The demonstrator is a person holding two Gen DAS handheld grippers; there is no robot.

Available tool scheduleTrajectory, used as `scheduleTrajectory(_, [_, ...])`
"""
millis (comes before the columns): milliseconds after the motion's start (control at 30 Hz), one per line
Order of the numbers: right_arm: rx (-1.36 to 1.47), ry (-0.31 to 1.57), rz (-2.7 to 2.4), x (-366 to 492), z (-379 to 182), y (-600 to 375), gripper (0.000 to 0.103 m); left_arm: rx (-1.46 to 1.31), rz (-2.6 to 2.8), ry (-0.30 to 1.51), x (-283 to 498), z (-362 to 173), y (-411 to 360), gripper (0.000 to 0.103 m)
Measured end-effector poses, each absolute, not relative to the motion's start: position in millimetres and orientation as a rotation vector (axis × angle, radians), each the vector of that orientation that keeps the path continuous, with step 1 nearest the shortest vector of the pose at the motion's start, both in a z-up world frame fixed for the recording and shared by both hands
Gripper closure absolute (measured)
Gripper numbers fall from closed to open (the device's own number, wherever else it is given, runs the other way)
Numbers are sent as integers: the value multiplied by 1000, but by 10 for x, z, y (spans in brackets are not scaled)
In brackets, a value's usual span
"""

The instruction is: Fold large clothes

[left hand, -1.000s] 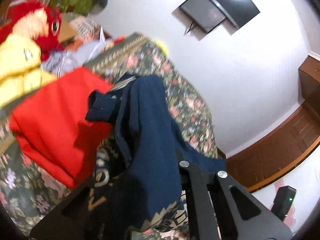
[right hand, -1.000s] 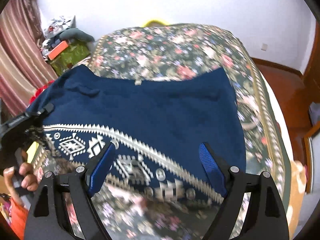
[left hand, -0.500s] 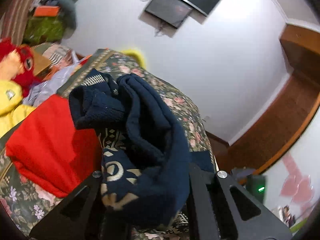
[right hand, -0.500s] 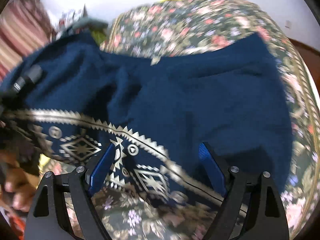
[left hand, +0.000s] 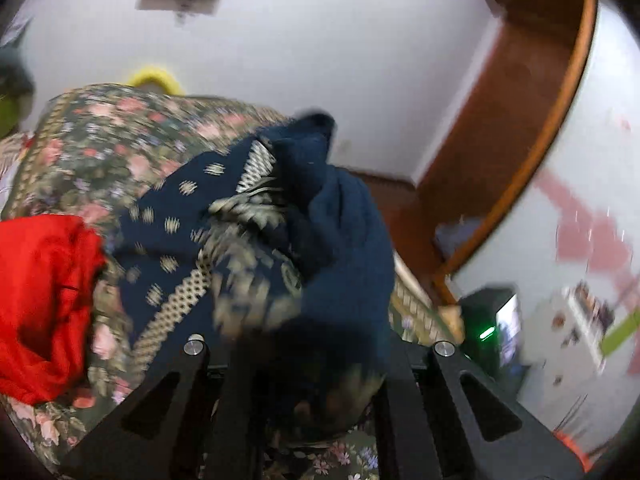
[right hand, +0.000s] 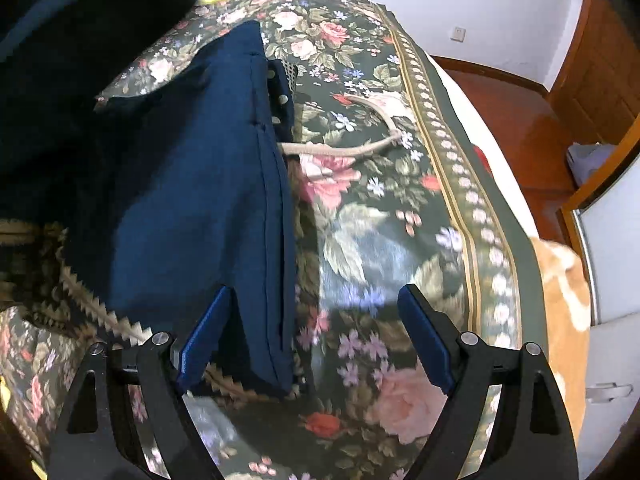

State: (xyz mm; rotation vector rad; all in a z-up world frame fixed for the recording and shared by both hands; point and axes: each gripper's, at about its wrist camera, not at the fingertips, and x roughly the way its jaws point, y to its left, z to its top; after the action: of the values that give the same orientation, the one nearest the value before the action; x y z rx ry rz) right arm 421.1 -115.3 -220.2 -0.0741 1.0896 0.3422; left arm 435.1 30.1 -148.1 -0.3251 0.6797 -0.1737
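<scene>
The left gripper (left hand: 312,364) is closed on a bunched fold of the navy patterned garment (left hand: 280,232), which rises in a blurred heap over the floral bedspread (left hand: 100,140) — a red cloth (left hand: 40,300) lies beside it on that cover. The right gripper (right hand: 316,332) is wide open and holds nothing — its blue left finger (right hand: 204,332) seems to touch the garment's folded edge, while a beige drawstring (right hand: 340,148) trails onto the bedspread.
</scene>
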Motion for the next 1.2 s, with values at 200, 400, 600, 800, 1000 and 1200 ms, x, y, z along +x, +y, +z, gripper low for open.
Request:
scheduleTrajectory(200, [-24, 1052, 282, 4076, -1940, -1553, 20, -300, -259, 826, 4440, -1872, 17, 95])
scheduleTrajectory(400, [-11, 1019, 219, 3988, -1770, -1793, 20, -182, -329, 951, 4535, -2001, -325, 96])
scheduleTrajectory(600, [-7, 982, 229, 3811, -1502, -1910, 20, -77, -367, 935, 4292, -1920, -428, 62])
scheduleTrajectory(800, [-58, 919, 265, 3603, -1234, -1821, 20, -17, -411, 937, 3875, -1688, -410, 55])
scheduleTrajectory(1000, [-67, 861, 342, 3497, -1077, -1617, 20, 34, -305, 851, 3579, -1309, -63, 55])
scheduleTrajectory(1200, [-12, 867, 442, 3575, -1121, -1249, 20, 29, -187, 798, 3659, -1131, 391, 47])
